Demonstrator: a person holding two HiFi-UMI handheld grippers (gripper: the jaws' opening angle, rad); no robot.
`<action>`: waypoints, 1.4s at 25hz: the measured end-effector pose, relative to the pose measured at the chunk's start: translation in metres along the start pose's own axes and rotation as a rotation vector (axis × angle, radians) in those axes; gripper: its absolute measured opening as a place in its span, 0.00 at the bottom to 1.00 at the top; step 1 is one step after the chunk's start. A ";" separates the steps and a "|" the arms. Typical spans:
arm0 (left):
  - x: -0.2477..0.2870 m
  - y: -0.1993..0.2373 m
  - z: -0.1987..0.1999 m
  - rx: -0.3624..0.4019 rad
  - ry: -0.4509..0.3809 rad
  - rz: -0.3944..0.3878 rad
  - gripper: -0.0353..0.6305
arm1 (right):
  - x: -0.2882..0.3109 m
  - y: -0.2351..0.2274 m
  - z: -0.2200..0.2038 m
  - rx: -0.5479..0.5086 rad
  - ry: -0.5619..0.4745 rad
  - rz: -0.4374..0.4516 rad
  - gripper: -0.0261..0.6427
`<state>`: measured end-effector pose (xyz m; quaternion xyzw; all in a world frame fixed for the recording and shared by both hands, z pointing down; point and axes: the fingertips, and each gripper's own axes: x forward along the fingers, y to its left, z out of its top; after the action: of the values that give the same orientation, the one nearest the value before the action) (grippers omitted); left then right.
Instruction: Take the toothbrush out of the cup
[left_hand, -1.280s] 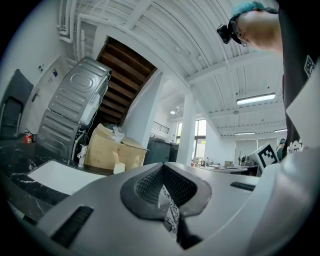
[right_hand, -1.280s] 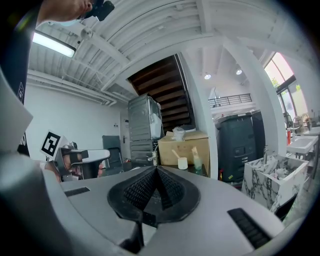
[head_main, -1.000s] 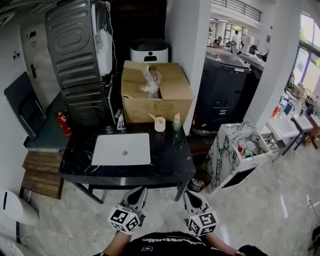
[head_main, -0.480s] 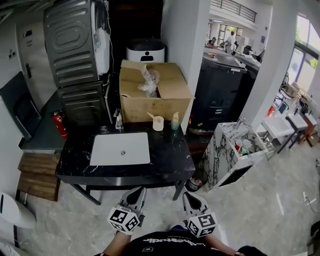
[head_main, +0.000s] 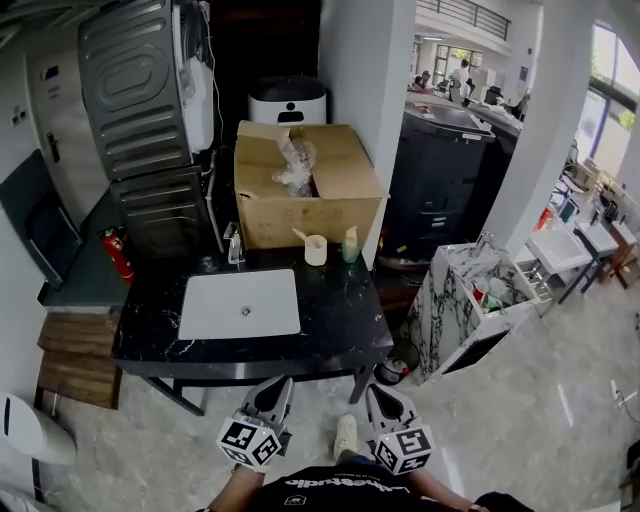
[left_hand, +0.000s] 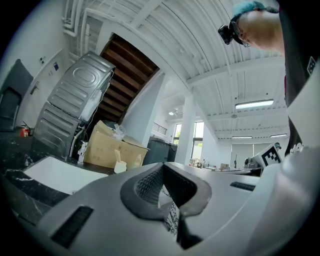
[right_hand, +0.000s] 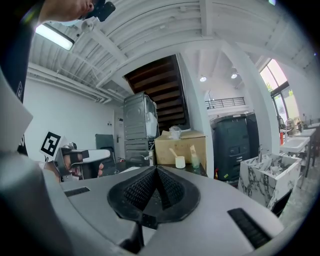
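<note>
A cream cup (head_main: 317, 251) stands at the back of the black countertop (head_main: 330, 330), in front of a cardboard box (head_main: 305, 195). A pale toothbrush (head_main: 300, 236) leans out of it to the left. The same cup (left_hand: 120, 167) shows small and far in the left gripper view, and the cup (right_hand: 180, 161) again in the right gripper view. My left gripper (head_main: 281, 382) and right gripper (head_main: 376, 390) hover side by side short of the counter's near edge. Both are shut and empty, far from the cup.
A white sink (head_main: 240, 304) is set into the counter, with a faucet (head_main: 232, 243) behind it. A green bottle (head_main: 351, 246) stands right of the cup. Stacked grey machines (head_main: 140, 110) are at the left, a marble stand (head_main: 470, 300) at the right. A shoe (head_main: 345, 437) shows between the grippers.
The view has shifted a little toward the counter, and a shoe now shows on the floor between the grippers. Both grippers remain shut.
</note>
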<state>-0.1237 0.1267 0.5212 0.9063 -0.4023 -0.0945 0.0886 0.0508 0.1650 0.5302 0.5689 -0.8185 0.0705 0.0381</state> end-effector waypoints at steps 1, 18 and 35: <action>0.003 0.003 0.000 0.000 0.002 0.002 0.07 | 0.005 -0.002 0.001 0.002 -0.002 0.003 0.09; 0.159 0.068 0.015 0.025 0.001 0.014 0.07 | 0.143 -0.111 0.036 0.017 -0.026 0.042 0.09; 0.285 0.100 0.025 0.054 -0.003 0.076 0.07 | 0.242 -0.208 0.072 0.033 -0.025 0.118 0.09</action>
<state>-0.0134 -0.1543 0.4926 0.8923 -0.4389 -0.0814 0.0671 0.1620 -0.1421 0.5086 0.5211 -0.8497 0.0790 0.0141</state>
